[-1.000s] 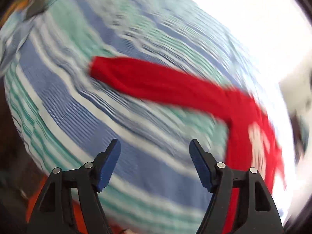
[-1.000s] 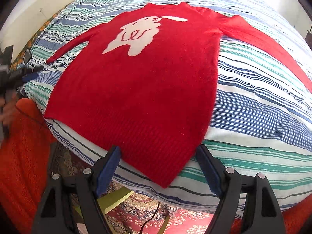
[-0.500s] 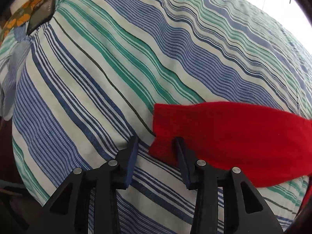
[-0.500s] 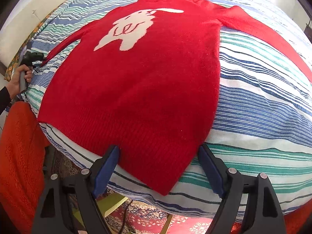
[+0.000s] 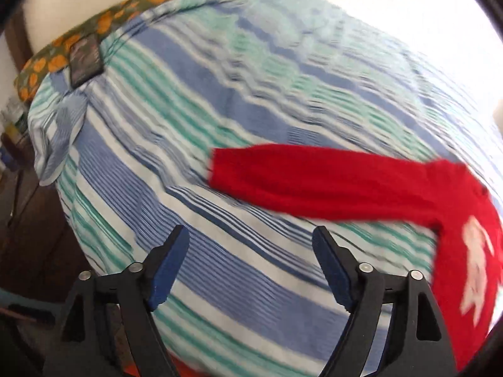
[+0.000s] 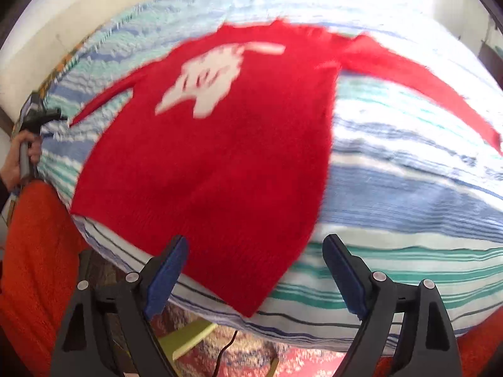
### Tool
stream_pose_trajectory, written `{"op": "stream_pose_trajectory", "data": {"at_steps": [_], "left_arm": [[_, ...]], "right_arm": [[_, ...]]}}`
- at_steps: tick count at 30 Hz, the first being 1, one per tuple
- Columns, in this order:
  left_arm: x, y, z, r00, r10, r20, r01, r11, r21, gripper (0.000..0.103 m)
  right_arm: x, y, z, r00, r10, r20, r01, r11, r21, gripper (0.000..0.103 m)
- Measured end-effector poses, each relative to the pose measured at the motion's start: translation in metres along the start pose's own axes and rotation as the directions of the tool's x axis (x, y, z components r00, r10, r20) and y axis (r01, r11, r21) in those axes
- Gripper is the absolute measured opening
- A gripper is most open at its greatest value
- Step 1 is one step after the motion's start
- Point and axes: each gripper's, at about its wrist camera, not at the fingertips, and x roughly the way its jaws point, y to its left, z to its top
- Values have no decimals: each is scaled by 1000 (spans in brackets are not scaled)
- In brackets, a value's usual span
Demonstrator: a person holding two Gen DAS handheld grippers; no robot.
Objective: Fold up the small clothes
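Jaws of both the left gripper [image 5: 251, 245] and right gripper [image 6: 255, 253] stand wide and empty, the left having just opened. Red sweater [image 6: 220, 157] lies flat and unfolded on the striped bed [image 6: 408, 194], sleeves spread; folding has not begun.

A striped bedsheet [image 5: 195, 194] in blue, green and white covers the whole bed [image 6: 408, 194]. Along its far left edge runs a green cloth with orange spots [image 5: 59, 59], and 1 dark flat object [image 5: 85, 59], too blurred to name, lies on it. A bunched corner of the sheet [image 5: 59, 138] hangs at the left side. An orange knitted fabric [image 6: 34, 251] sits beside the bed. Below lie a patterned red rug [image 6: 301, 361], a yellow-green piece of furniture [image 6: 188, 336] and 1 thin black cable [image 6: 226, 348].
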Motion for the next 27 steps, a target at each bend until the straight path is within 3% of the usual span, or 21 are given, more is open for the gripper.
{"op": "stream_pose_trajectory", "data": {"at_steps": [3, 5, 8, 13, 15, 17, 18, 23, 25, 27], "left_arm": [[-38, -47, -36, 992, -126, -9, 126, 985, 120, 87], [-59, -91, -72, 975, -216, -47, 221, 952, 210, 87], [-72, -144, -118, 947, -297, -125, 322, 895, 308, 87], [-55, -189, -177, 941, -253, -226, 331, 832, 445, 87], [-39, -196, -194, 958, -150, -244, 261, 809, 526, 86], [-29, -192, -195, 960, -136, -244, 250, 807, 535, 86], [-33, -189, -191, 958, -150, -244, 260, 812, 522, 86], [-59, -178, -171, 957, -247, -149, 289, 844, 453, 90], [-55, -179, -171, 962, -230, -149, 273, 848, 455, 91], [-41, -181, -178, 965, -189, -180, 254, 842, 476, 91]], "right_arm": [[-15, -6, 7, 996, -12, 84, 11, 1000, 19, 87], [-12, -9, 14, 996, -23, 87, 21, 1000, 17, 87], [-5, -7, 18, 997, -12, 78, 12, 1000, 10, 87], [11, 7, 9, 1000, -2, 3, 2, 998, -65, 87], [26, 7, 0, 997, -27, -76, 20, 996, -88, 87], [45, 4, -9, 984, -49, -171, 35, 996, -85, 87], [45, 3, -11, 984, -43, -171, 31, 997, -75, 87], [11, 2, -1, 999, -31, -26, 29, 998, -50, 87], [2, 5, 1, 1000, -11, 16, 11, 998, -56, 87], [10, 8, -1, 1000, -11, -18, 10, 998, -69, 87]]}}
